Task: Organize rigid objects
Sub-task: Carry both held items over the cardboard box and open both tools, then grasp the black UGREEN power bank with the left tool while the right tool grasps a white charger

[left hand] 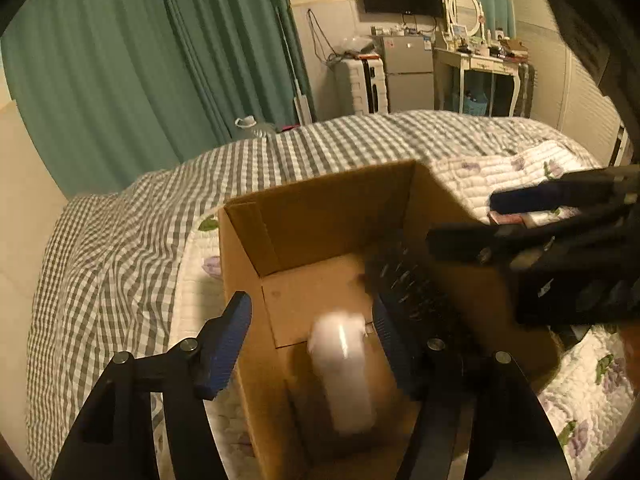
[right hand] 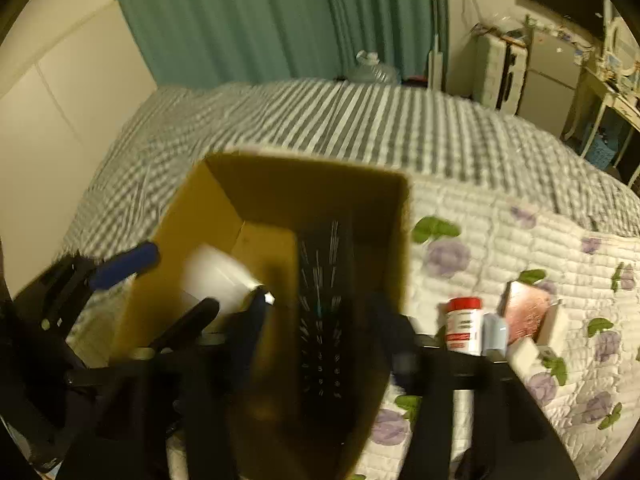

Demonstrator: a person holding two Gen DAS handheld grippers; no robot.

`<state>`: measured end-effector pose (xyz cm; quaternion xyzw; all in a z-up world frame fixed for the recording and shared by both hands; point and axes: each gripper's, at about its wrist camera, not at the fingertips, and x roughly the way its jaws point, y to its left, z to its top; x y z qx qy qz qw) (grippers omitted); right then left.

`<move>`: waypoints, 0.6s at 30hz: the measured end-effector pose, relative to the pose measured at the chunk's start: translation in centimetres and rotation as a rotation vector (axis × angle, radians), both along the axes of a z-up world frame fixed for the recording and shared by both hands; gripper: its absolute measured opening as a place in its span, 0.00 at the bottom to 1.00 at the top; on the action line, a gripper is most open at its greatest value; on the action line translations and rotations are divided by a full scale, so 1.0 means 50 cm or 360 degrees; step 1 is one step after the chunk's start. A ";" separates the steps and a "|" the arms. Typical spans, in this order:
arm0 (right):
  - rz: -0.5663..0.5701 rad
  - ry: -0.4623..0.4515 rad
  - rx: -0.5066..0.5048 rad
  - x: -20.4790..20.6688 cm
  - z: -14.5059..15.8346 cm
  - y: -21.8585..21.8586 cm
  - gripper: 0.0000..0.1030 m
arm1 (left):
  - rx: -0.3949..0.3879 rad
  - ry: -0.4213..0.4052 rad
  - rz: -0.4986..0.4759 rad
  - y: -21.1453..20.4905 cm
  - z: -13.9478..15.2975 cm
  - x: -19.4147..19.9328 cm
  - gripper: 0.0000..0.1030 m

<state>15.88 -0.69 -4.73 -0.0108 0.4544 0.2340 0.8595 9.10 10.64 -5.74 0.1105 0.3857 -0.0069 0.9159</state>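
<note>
On the bed [left hand: 120, 240] stands an open cardboard box [left hand: 320, 208]. Both grippers hover over it with fingers spread, holding nothing: the left gripper [left hand: 312, 332] above a blurred white bottle [left hand: 346, 368], the right gripper [right hand: 320, 344] above a black hairbrush [right hand: 324, 292]. A red-capped bottle [right hand: 463, 326] lies on the floral quilt [right hand: 520, 240] beside the box.

Left claw [left hand: 310, 340]: matte black frame, two angular black arms splaying out from the bottom edge. Each finger is faced with a ribbed blue pad [left hand: 224, 350], flat and rectangular. Round silver screw heads [left hand: 188, 345] sit at the finger joints, two per side.

Right claw [right hand: 320, 328]: same black build, blurred; blue pad edge at 9 o'clock of its gap. Seen from the left camera at 3 o'clock: long black fingers, small silver fasteners on a blocky black body.
</note>
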 end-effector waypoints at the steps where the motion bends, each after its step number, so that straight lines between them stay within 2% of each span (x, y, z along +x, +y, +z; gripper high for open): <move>1: -0.0025 -0.0030 0.0023 -0.003 0.013 -0.017 0.73 | -0.0004 -0.0006 0.0011 -0.002 0.010 -0.007 0.64; 5: -0.0107 -0.0114 0.0033 -0.030 0.074 -0.087 0.74 | -0.0046 -0.0059 0.0043 -0.024 0.056 -0.040 0.64; 11: -0.0228 -0.0316 -0.0098 -0.108 0.163 -0.229 0.86 | -0.0163 -0.0117 0.0040 -0.108 0.111 -0.091 0.65; 14: -0.0279 -0.0371 -0.0173 -0.145 0.181 -0.305 0.89 | -0.0243 -0.0111 0.0065 -0.166 0.119 -0.099 0.65; 18: -0.0312 -0.0379 -0.0281 -0.180 0.156 -0.401 0.91 | -0.0339 -0.0067 0.0083 -0.246 0.104 -0.098 0.65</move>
